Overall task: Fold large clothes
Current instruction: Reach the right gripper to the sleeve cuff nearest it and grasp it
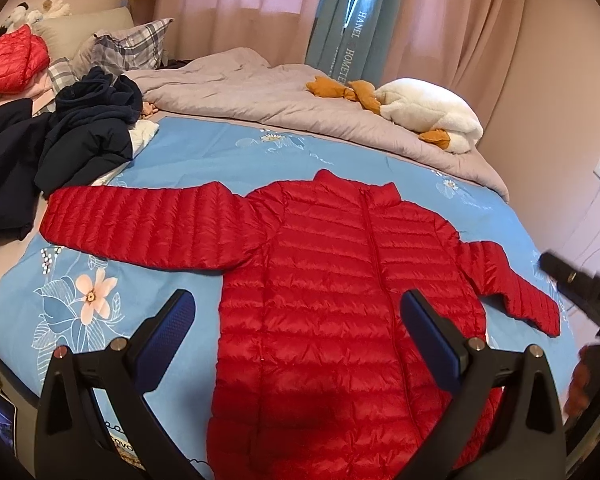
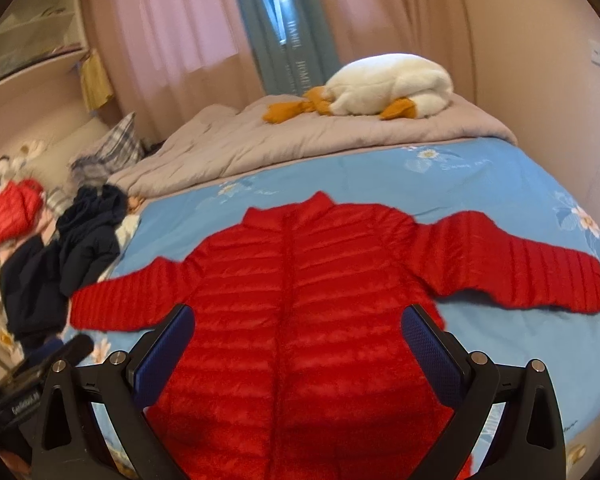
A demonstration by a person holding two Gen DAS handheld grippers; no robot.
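A puffy, ribbed red jacket (image 1: 340, 300) lies flat, sleeves spread, on the blue floral bed (image 1: 204, 152); left gripper (image 1: 296, 320) and right gripper (image 2: 298, 332) hover, jaws apart.

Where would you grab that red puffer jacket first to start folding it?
Probably a sleeve cuff. The red jacket lies flat, face up, sleeves out. The left claw, open, could pinch the long sleeve's cuff from its outer end and carry it across the chest.

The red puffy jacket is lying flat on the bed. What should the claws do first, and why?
Probably the left claw should reach out and pinch the long left sleeve. The red jacket lies flat, zipped, with both sleeves spread out, and both claws are open and holding nothing, so folding a sleeve across the body seems the first step.
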